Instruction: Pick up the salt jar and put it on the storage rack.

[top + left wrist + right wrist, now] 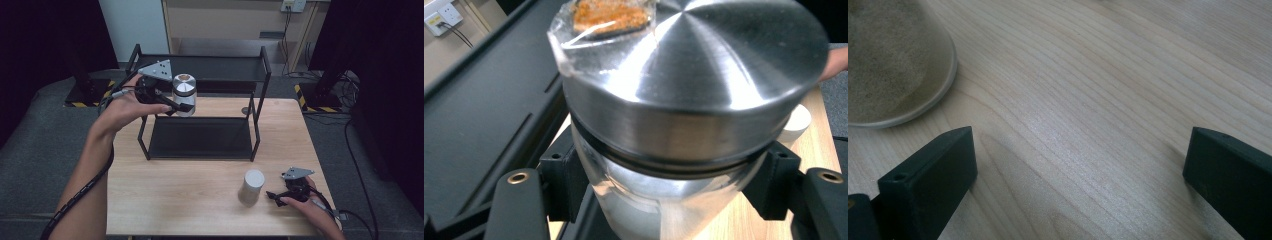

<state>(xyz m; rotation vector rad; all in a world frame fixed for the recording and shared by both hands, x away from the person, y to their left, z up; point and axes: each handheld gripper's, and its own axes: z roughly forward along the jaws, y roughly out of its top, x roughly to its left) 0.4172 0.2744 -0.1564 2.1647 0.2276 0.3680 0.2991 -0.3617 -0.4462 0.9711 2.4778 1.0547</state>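
Note:
A clear jar with a brushed metal lid (184, 93) hangs in the air in front of the black two-tier rack (200, 67), near its top shelf. My left gripper (176, 106) is shut on the jar's clear body just under the lid. In the left gripper view the jar (684, 95) sits between the two black jaws, and a bit of plastic film with orange crumbs lies on its lid. My right gripper (272, 196) rests on the table at the front right, open, its jaws wide apart over bare wood (1073, 125). A white cup (251, 186) stands just left of it.
The rack's lower shelf (200, 137) is a flat black tray on the wooden table (165, 200). The white cup's base (893, 65) sits close to the right gripper's left jaw. Cables trail over the grey floor on the right. Dark curtains hang at both sides.

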